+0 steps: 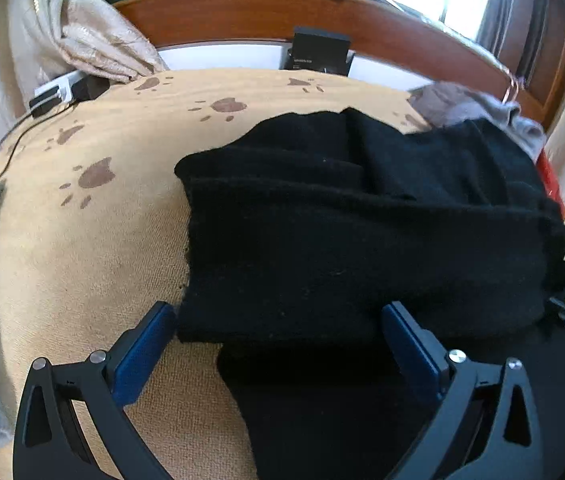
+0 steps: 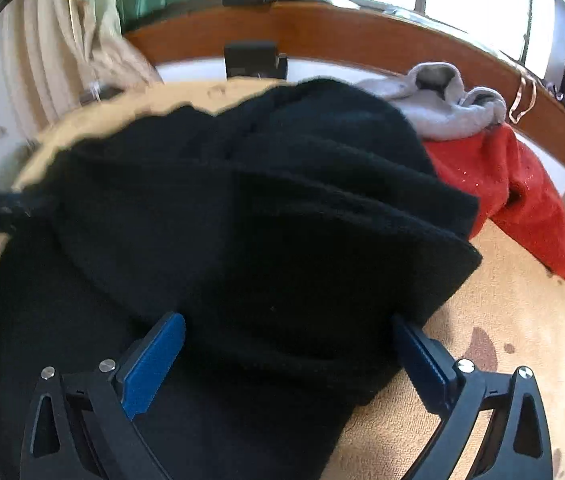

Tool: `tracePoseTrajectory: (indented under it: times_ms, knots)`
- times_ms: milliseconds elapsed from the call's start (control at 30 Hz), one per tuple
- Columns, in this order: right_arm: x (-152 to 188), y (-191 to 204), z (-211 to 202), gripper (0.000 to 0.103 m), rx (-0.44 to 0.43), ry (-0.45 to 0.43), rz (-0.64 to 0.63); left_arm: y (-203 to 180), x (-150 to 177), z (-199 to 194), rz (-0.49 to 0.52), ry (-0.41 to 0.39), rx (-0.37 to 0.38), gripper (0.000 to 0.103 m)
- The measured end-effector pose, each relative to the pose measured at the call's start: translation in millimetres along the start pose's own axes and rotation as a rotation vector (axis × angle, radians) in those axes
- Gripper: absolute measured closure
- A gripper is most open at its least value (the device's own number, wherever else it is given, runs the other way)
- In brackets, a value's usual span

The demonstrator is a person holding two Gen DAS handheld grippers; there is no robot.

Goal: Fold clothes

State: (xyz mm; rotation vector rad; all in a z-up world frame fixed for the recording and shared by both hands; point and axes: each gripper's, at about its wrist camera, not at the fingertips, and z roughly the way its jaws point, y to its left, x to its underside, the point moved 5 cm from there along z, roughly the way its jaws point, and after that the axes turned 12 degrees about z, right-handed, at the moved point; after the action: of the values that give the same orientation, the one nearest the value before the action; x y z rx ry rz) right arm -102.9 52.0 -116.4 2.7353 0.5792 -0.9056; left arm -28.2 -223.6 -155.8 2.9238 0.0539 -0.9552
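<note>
Garments on the bed: three counted. One black knit garment (image 1: 362,240), one grey garment (image 2: 438,108), one red garment (image 2: 522,200). Surface is a tan blanket (image 1: 82,260) with brown paw prints, wooden headboard (image 1: 242,12) across the top of both frames.

Black knit garment fills center and right of the left wrist view, center and left of the right wrist view. It lies folded over itself in layers, the upper layer's edge running across mid-frame. Grey one sits bunched at upper right of the right wrist view, with the red one just below it, its left part hidden behind the black knit.

Two hand-held grippers, both with blue pads. Left hand-held gripper (image 1: 278,328): jaws spread wide, the near edge of the black fold lies between them at lower center; left pad over bare blanket just beside the fold's corner, right pad over black fabric. Nothing pinched.

Right hand-held gripper (image 2: 288,340): jaws spread wide too, black fabric between them at lower center; left pad over the knit, right pad at its right edge next to the blanket. Nothing pinched.

Two small black boxes (image 1: 318,52) at top center, one on the headboard, one below it. Power strip (image 1: 58,90) at upper left of the left wrist view.
</note>
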Motion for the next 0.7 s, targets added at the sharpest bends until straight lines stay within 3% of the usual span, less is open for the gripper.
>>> tracePoseTrajectory:
  times_ms: [267, 367, 467, 567, 700]
  knots:
    - [-4, -2, 4, 0.0, -0.007, 0.0, 0.01, 4, 4, -5, -0.024, -0.011, 0.012, 0.0]
    - [-5, -2, 3, 0.0, -0.007, -0.006, 0.012, 12, 17, -25, -0.083, -0.037, -0.003, 0.0]
    - [-4, -6, -12, 0.0, 0.009, -0.076, 0.033, 9, 35, -57, -0.068, -0.096, 0.034, 0.0]
    - [-2, -19, -47, 0.0, -0.069, -0.226, 0.124, 6, 56, -93, -0.014, -0.147, 0.041, 0.0]
    - [23, -25, -95, 0.0, -0.253, -0.27, 0.197, 5, 88, -142, 0.054, -0.251, 0.136, 0.0]
